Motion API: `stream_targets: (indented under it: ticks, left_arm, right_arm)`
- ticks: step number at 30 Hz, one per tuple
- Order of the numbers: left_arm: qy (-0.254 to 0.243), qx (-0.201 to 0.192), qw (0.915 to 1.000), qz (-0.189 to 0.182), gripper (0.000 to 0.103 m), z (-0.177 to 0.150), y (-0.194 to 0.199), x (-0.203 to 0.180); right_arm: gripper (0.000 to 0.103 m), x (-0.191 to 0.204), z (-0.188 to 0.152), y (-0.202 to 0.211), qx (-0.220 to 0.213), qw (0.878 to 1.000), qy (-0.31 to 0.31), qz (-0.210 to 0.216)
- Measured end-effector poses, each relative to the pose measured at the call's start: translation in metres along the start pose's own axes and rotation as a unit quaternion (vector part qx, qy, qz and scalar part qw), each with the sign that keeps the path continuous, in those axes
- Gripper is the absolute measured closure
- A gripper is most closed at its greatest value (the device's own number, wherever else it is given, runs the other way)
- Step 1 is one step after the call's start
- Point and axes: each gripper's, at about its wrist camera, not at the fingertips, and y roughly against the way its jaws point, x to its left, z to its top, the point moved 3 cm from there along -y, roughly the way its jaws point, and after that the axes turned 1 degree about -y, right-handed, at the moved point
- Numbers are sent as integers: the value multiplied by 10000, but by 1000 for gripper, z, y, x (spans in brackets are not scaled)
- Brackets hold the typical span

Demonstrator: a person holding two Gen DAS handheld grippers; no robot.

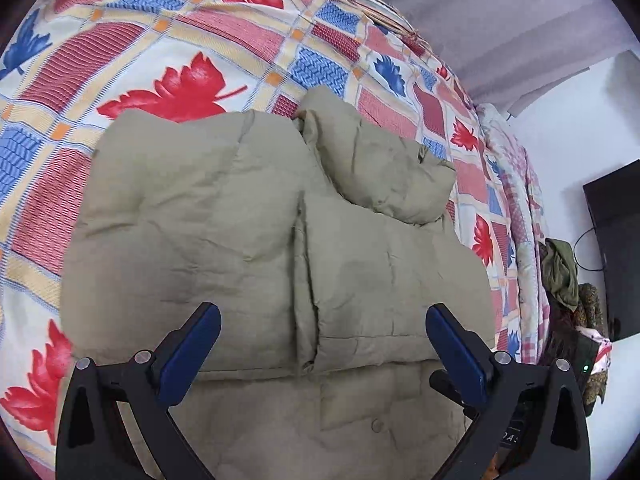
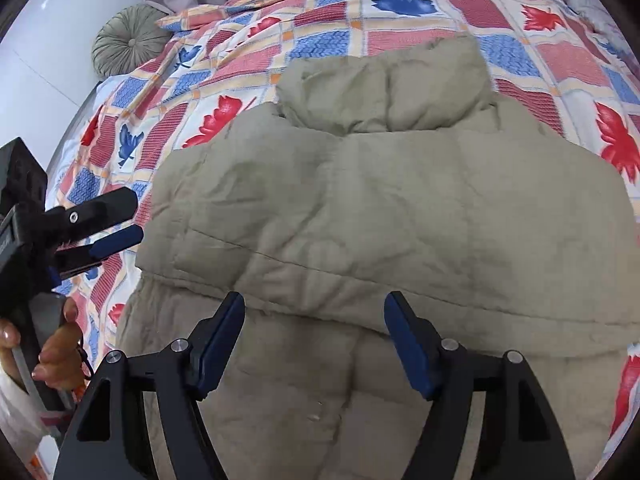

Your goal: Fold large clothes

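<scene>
A khaki padded jacket (image 1: 240,220) lies folded on the bed, its hood (image 1: 380,160) at the far end. It also shows in the right wrist view (image 2: 380,208) with the hood (image 2: 384,88) on top. My left gripper (image 1: 322,320) is open and empty, hovering over the jacket's near fold. It shows from the side in the right wrist view (image 2: 132,216), left of the jacket. My right gripper (image 2: 314,308) is open and empty above the jacket's folded lower edge.
The bed is covered by a quilt (image 1: 160,60) with red and blue leaf patches. A round grey-green cushion (image 2: 128,40) lies at the bed's far left. A pile of clothes (image 1: 568,280) and a dark screen (image 1: 616,248) stand right of the bed.
</scene>
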Motion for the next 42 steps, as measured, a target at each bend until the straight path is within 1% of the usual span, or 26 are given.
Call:
stream_targets:
  ticks: [2, 3, 4, 6, 7, 8, 9, 12, 13, 14, 15, 16, 18, 19, 21, 24, 27, 30, 32, 33, 34, 36, 37, 39, 40, 42]
  left_arm:
    - [-102, 146, 9997, -154, 0, 1, -17, -9]
    - [-172, 226, 9995, -150, 0, 1, -27, -13]
    - [-230, 292, 9993, -39, 1, 0, -38, -15]
    - [-294, 479, 9984, 105, 30, -1, -60, -18]
    - [-293, 665, 9972, 169, 62, -2, -72, -20]
    - [-273, 831, 9959, 217, 87, -3, -83, -23]
    - [-257, 860, 9959, 146, 91, -4, -87, -28]
    - [-596, 369, 9973, 200, 91, 2, -70, -51]
    - [-681, 239, 9971, 242, 91, 4, -62, -55]
    - [-745, 141, 9966, 329, 91, 6, -55, -56]
    - [-777, 80, 9961, 423, 91, 6, -50, -54]
    - [-776, 97, 9956, 521, 91, 6, -49, -49]
    - [-728, 284, 9940, 767, 91, 3, -57, -35]
    - [-721, 370, 9928, 884, 91, 1, -63, -26]
    - [-643, 423, 9926, 943, 91, -3, -71, -13]
    - [-479, 347, 9937, 949, 91, -6, -73, -4]
    - [-669, 210, 9896, 1256, 91, -8, -64, -9]
    - [-962, 70, 9827, 1581, 91, -7, -45, -15]
    - [-1012, -15, 9821, 1587, 91, -7, -28, -13]
    - [-1011, -77, 9823, 1577, 91, -6, -20, -12]
    - [-1003, -125, 9822, 1585, 91, -5, -13, -10]
    - [-1014, -242, 9820, 1577, 91, -1, -1, -12]
    - [-1043, -293, 9819, 1556, 91, 2, 1, -15]
    - [-1140, -327, 9820, 1468, 91, 8, -1, -26]
    - [-1205, -318, 9817, 1437, 91, 9, -5, -33]
    - [-1318, -286, 9805, 1430, 91, 9, -18, -45]
  right_arm:
    - [31, -28, -10, 12, -22, 9995, -199, -259]
    - [44, -47, -17, 19, -44, 9987, -317, -386]
    - [59, -65, -25, 24, -32, 9976, -433, -539]
    - [68, -103, -36, 32, 71, 9937, -698, -871]
    - [73, -120, -41, 34, 82, 9915, -831, -1001]
    - [74, -136, -45, 38, 46, 9891, -930, -1137]
    - [75, -150, -46, 41, -12, 9868, -974, -1292]
    - [75, -179, -41, 52, -240, 9782, -1039, -1781]
    - [75, -187, -37, 55, -326, 9736, -1029, -2011]
    - [75, -193, -32, 59, -385, 9700, -1027, -2168]
    - [78, -198, -28, 63, -478, 9673, -1060, -2255]
    - [79, -201, -23, 67, -573, 9656, -1120, -2276]
    - [80, -203, -17, 70, -712, 9632, -1215, -2290]
    - [80, -202, -15, 67, -716, 9627, -1236, -2297]
    - [80, -198, -14, 55, -615, 9614, -1214, -2393]
    - [80, -200, -25, 32, -414, 9624, -1225, -2388]
    - [79, -194, -32, 31, -402, 9619, -1099, -2472]
    - [76, -189, -37, 42, -277, 9666, -1046, -2322]
    - [76, -186, -44, 54, -201, 9707, -1088, -2132]
    - [76, -187, -47, 59, -158, 9732, -1217, -1943]
    - [75, -190, -54, 66, -122, 9752, -1476, -1642]
    - [75, -195, -65, 77, -107, 9730, -1975, -1192]
    - [75, -197, -70, 85, -206, 9700, -2168, -1084]
    - [75, -201, -68, 106, -663, 9645, -2365, -971]
    - [75, -204, -61, 114, -873, 9620, -2392, -981]
    - [75, -212, -40, 119, -1107, 9588, -2449, -918]
